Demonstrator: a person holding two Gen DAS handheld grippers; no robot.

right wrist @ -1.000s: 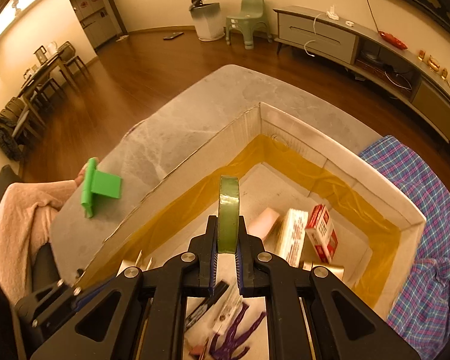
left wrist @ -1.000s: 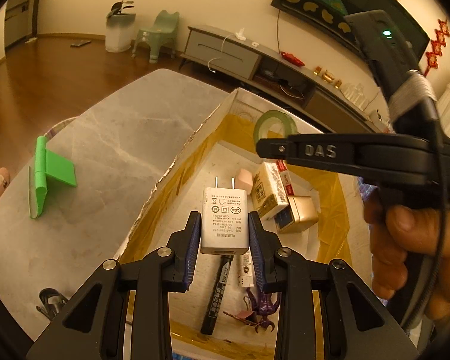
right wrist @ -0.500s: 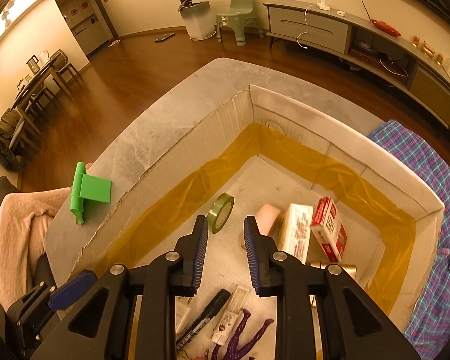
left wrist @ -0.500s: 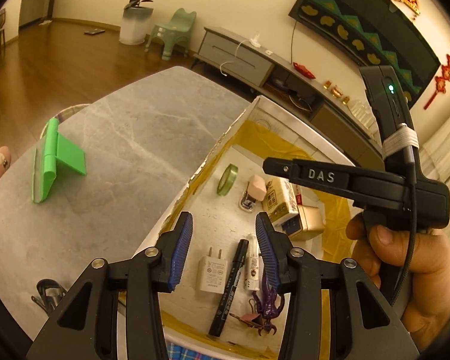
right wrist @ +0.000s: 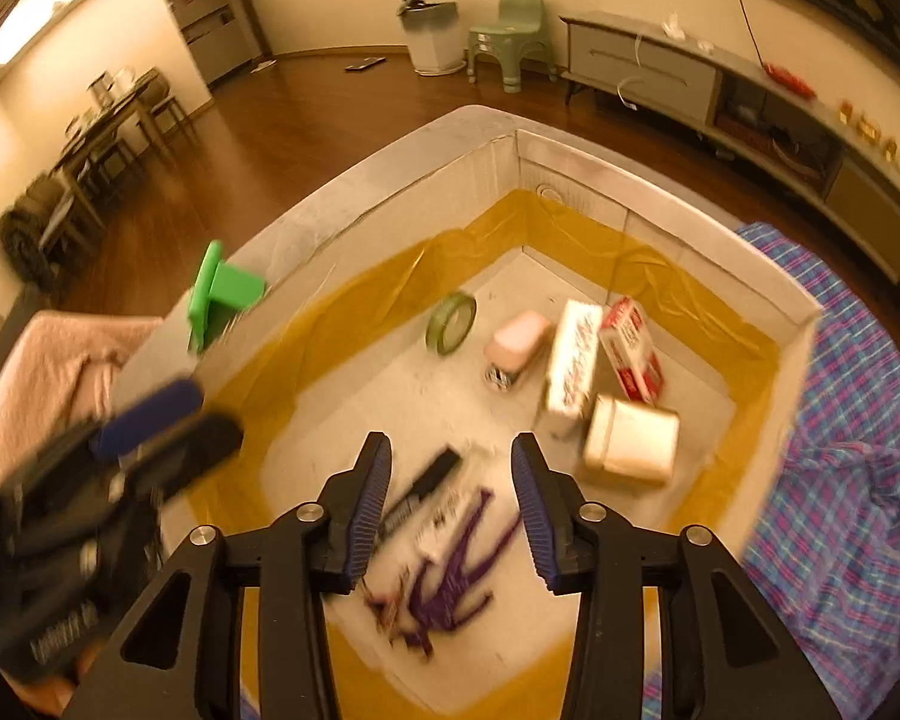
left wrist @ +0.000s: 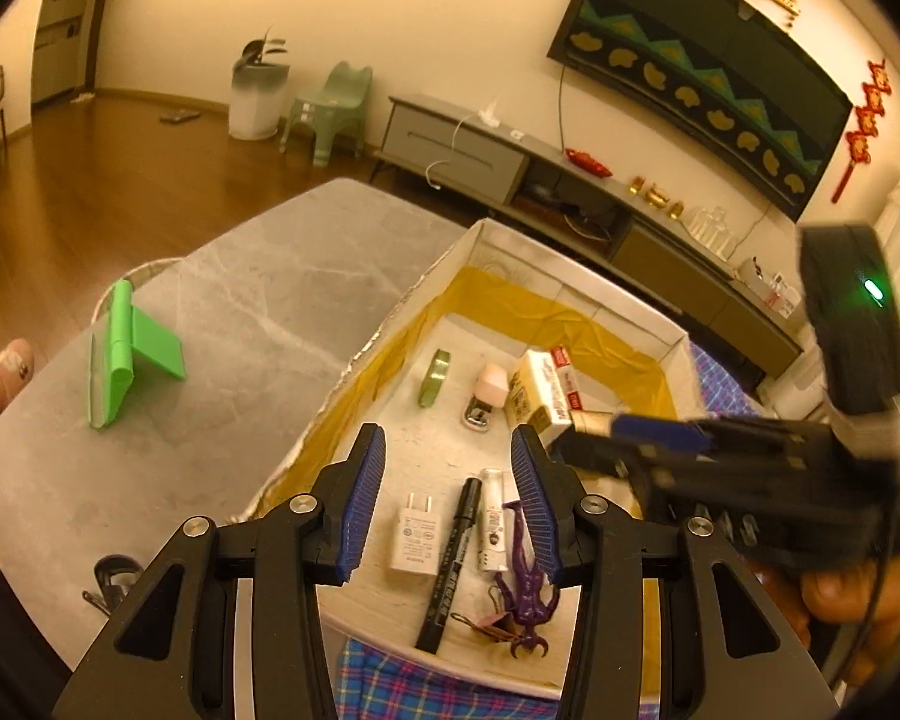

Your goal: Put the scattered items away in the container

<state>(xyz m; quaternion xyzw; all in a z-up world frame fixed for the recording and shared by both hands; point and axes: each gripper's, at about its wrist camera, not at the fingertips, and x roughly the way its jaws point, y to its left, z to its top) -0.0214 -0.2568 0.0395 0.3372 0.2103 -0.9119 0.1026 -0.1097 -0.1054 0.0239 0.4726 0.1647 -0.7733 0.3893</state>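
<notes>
Charger (left wrist: 415, 540) and tape roll (right wrist: 450, 331) down inside box (right wrist: 576, 162).
Lying clear below both grippers' fingers: left gripper (left wrist: 448, 495) spread wide, right gripper (right wrist: 450, 501) opening, both empty.

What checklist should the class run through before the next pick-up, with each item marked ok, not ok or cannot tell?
1. Left gripper empty and open: ok.
2. Right gripper empty, nothing between its opening jaws: ok.
3. White charger lying in the box: ok.
4. Green tape roll inside the box: ok.
5. All items off the table: not ok; the green stand sits outside the box.
6. Black object at the table's near edge, whether it needs tidying: cannot tell.
</notes>
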